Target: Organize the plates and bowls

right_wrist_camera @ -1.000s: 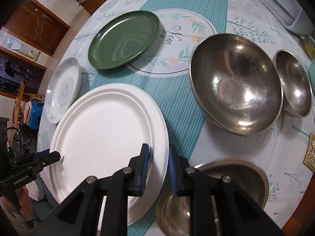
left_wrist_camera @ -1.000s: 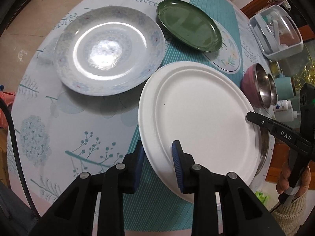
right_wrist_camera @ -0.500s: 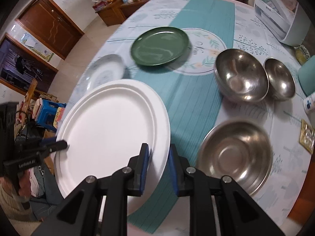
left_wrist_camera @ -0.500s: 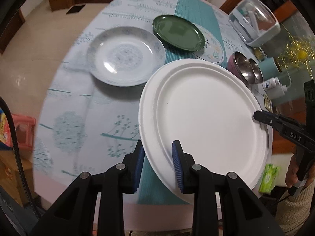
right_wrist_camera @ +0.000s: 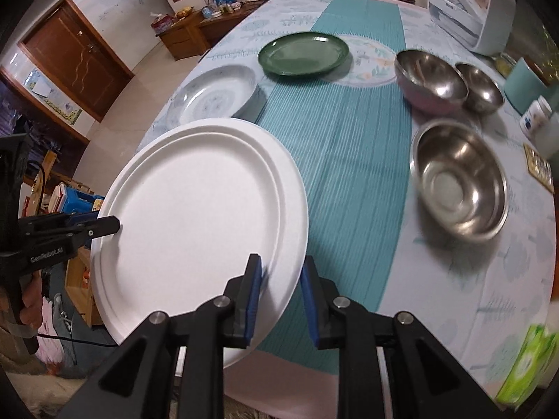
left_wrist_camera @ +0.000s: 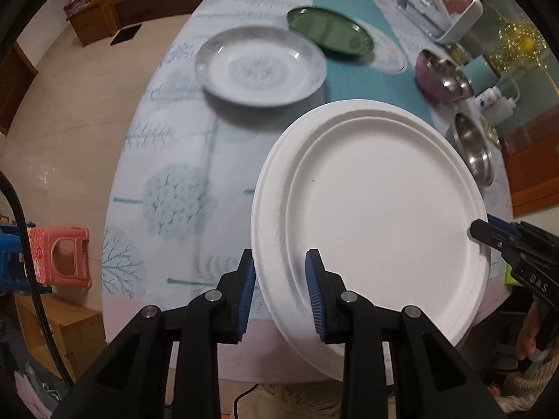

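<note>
I hold the white plate (left_wrist_camera: 377,216) by two opposite sides of its rim because it is wide and thin; one pinch would probably let it sag or tip. My left tool (left_wrist_camera: 279,279) is pinching the rim on one side, pads close together. My right tool (right_wrist_camera: 281,279) straddles the far side; its jaws have just been easing apart a little, with the rim between them and the inner pad on the plate.

The white plate hangs in the air, tilted, over the near edge of the table (left_wrist_camera: 167,174). Beyond it lies the grey plate (left_wrist_camera: 260,66), with the green plate (left_wrist_camera: 328,33) further on. The nearest bowl (right_wrist_camera: 459,181) sits well off to the white plate's right. The cloth between the white and grey plates is bare, so I judge there is room to carry it forward.
</note>
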The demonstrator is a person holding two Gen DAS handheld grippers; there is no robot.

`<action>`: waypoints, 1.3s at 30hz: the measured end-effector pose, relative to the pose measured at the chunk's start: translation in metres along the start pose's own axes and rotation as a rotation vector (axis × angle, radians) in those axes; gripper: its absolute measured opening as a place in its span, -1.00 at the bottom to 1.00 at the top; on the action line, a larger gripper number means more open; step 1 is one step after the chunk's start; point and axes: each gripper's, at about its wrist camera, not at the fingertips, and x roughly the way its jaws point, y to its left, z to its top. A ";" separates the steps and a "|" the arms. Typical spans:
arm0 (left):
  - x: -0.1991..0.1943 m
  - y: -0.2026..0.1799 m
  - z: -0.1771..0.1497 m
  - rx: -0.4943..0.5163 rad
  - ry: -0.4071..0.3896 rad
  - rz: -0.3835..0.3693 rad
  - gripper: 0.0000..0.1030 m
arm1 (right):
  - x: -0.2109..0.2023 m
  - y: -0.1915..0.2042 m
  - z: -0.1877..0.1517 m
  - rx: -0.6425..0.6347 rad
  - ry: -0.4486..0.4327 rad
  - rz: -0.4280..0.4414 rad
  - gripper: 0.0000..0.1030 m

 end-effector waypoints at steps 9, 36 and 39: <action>0.028 0.044 -0.003 0.045 0.030 0.036 -0.47 | 0.048 0.030 -0.026 0.104 0.058 0.000 -0.55; 0.072 0.090 -0.003 0.068 0.079 0.032 -0.47 | 0.103 0.060 -0.030 0.181 0.132 -0.069 -0.53; 0.072 0.091 -0.002 0.066 0.077 0.031 -0.47 | 0.102 0.062 -0.032 0.184 0.130 -0.069 -0.53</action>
